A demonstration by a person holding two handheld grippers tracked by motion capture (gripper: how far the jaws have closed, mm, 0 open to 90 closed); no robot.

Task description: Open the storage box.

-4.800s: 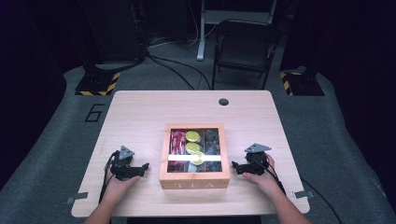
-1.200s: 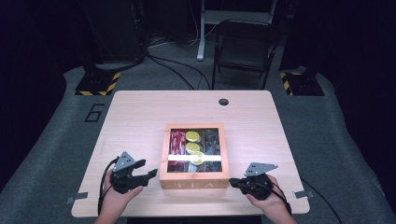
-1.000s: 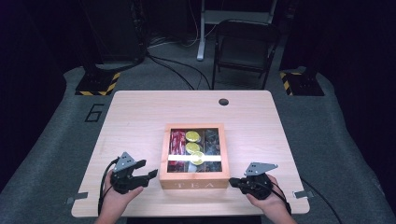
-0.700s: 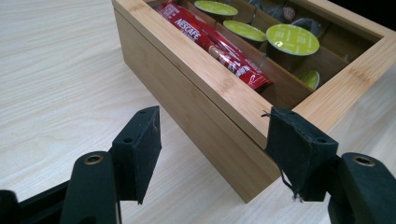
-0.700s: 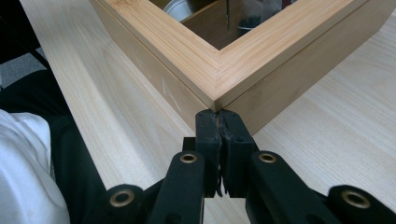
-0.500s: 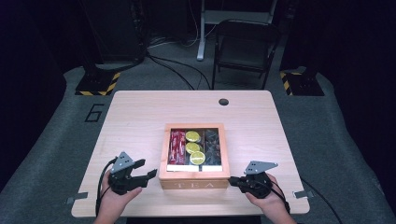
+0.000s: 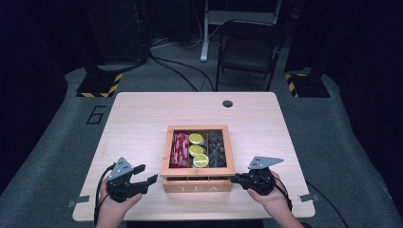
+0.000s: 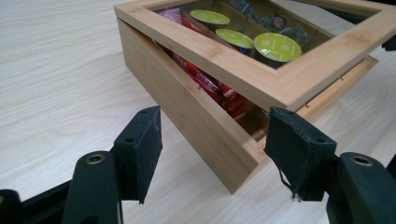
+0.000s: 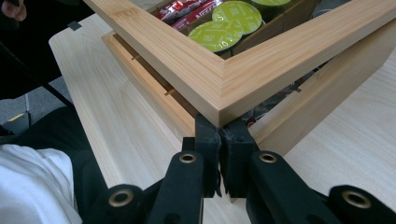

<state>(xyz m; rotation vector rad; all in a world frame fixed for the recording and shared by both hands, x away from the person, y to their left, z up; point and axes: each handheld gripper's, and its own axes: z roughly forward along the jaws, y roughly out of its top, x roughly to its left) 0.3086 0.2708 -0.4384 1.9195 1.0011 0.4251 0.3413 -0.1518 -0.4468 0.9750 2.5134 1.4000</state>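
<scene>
A wooden tea box [image 7: 197, 185] stands at the table's near middle. Its glass-windowed lid [image 7: 197, 172] is tilted up a little at the front, leaving a gap above the box wall [image 8: 187, 107]. Inside lie red packets [image 7: 179, 149], green capsules [image 7: 196, 150] and dark capsules [image 7: 217, 149]. My right gripper [image 7: 234, 179] is shut, its tips [image 9: 218, 135] wedged under the lid's front right corner [image 9: 224, 88]. My left gripper [image 7: 146, 174] is open beside the box's front left corner; its jaws [image 8: 212, 149] straddle that corner without pressing on it.
The light wooden table [image 7: 142, 123] has a round cable hole [image 7: 227, 103] at the back. Its near edge runs close under both hands. A folding chair [image 7: 249, 47] stands beyond the table. A white sleeve [image 9: 32, 186] sits at the lower left of the right gripper view.
Both hands have come back toward the near edge since the oldest frame. The lid's front edge has lifted slightly and the glare on its glass is gone. Over the last second the hands hold still.
</scene>
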